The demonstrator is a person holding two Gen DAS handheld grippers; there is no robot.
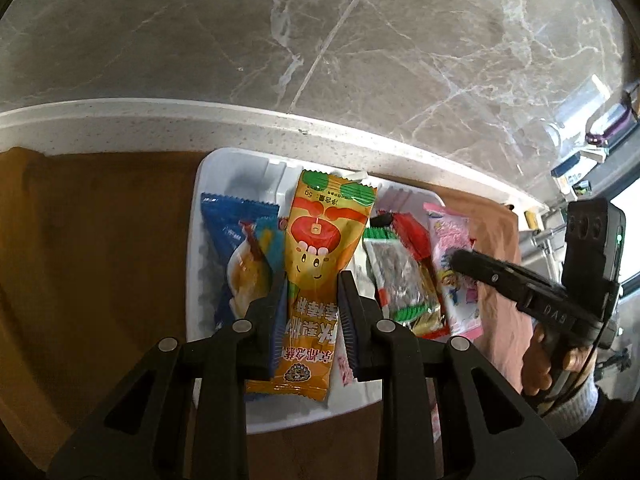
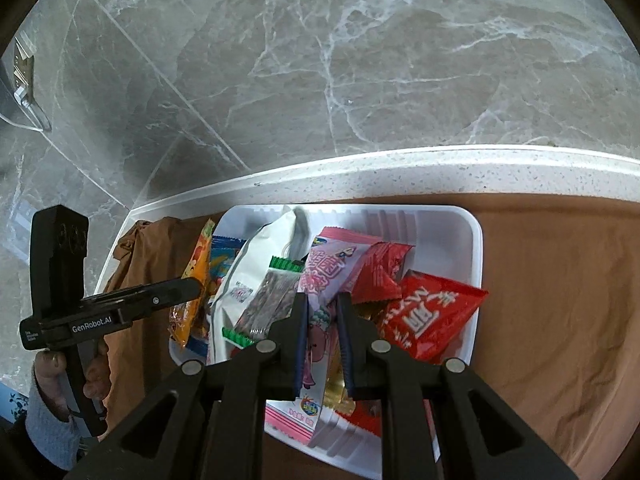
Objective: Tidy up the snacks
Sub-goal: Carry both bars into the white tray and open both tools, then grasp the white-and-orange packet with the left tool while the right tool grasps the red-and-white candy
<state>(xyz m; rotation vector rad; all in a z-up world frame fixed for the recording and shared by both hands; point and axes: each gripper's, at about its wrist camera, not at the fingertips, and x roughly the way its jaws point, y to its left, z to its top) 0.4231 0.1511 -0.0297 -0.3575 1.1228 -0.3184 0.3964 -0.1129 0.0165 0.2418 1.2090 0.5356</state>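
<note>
A brown cloth (image 2: 552,280) covers the counter, bunched into folds at one end (image 2: 136,248). Behind the cloth runs the counter's white speckled edge (image 2: 440,176), and above that edge rises a grey marble wall (image 2: 320,60) crossed by pale veins and a thin seam (image 1: 332,32).

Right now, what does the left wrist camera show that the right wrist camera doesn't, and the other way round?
Only the left wrist view shows the blue packet clearly, and the orange packet's face between the left tool fingers. Only the right wrist view shows the big red packet, the white pouch, and the right tool around the pink packet. Both share the white tray, the brown cloth and the marble wall.
</note>
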